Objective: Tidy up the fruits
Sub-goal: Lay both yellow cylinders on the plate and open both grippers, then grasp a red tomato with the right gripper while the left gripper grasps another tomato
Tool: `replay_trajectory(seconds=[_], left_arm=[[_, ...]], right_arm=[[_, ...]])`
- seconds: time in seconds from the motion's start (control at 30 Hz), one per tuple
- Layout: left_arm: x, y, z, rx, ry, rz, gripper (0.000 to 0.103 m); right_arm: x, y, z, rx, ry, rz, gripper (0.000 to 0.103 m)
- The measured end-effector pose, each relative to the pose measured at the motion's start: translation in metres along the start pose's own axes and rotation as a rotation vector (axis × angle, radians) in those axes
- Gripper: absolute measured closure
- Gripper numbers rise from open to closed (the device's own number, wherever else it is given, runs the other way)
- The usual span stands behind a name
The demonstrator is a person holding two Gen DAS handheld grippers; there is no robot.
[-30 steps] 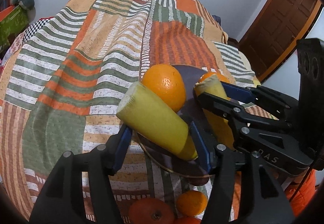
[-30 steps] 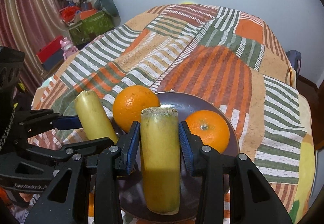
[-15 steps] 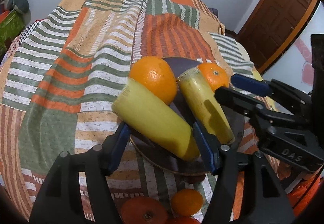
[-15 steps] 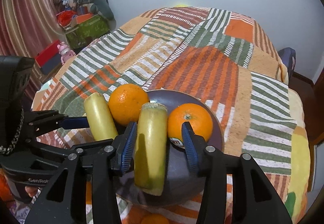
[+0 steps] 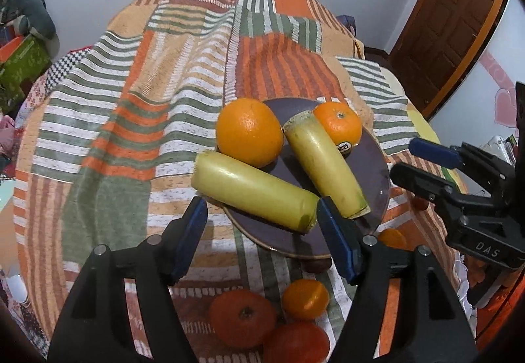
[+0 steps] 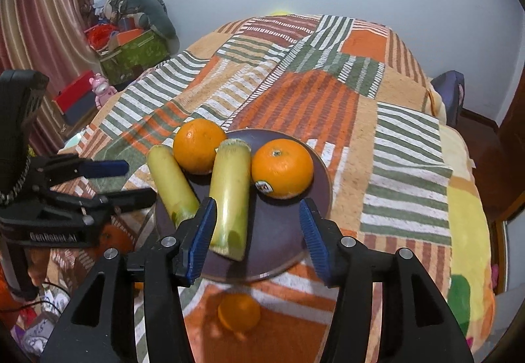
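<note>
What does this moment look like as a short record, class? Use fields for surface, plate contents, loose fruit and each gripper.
surface: striped patchwork blanket
plate: dark round plate on the blanket
plate contents: two oranges, one plain, one stickered; two yellow-green stalk pieces, one wholly on the plate, one overhanging its rim
loose fruit: small oranges and red-orange fruits on the blanket by the plate's near side
left gripper: jaws opening, nothing pressed
right gripper: jaws opening, nothing pressed

Both grippers (image 5: 261, 225) (image 6: 256, 225) wider, off yellow stalks (image 5: 256, 194).
</note>
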State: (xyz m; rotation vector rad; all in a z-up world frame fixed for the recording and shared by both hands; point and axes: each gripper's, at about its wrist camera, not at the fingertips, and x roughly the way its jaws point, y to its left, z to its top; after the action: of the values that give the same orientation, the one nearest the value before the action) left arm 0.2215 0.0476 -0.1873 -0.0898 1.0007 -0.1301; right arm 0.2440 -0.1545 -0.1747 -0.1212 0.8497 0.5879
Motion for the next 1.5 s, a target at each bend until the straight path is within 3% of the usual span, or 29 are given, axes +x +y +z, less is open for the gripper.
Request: replay_trajectory(seconds=[0.33, 0.97, 1.43, 1.5], left_arm=[[-0.036, 0.005, -0.02, 0.013, -0.061, 0.064, 0.029], [-0.084, 0.037, -0.09, -0.05, -0.083, 0.134, 0.027], [-0.078, 0.059, -0.13, -0.11, -0.021, 0.13, 0.025], [-0.077, 0.059, -0.131, -0.111, -0.017, 0.125, 0.024]], right_arm=[[-0.023, 0.014, -0.017, -0.006, -0.019, 0.01, 0.046], [0.001, 0.099, -0.043, -0.099, 0.081, 0.162, 0.044], [0.03, 0.123, -0.059, -0.136, 0.189, 0.185, 0.044], [0.031, 0.125, -0.06, -0.145, 0.183, 0.183, 0.048]])
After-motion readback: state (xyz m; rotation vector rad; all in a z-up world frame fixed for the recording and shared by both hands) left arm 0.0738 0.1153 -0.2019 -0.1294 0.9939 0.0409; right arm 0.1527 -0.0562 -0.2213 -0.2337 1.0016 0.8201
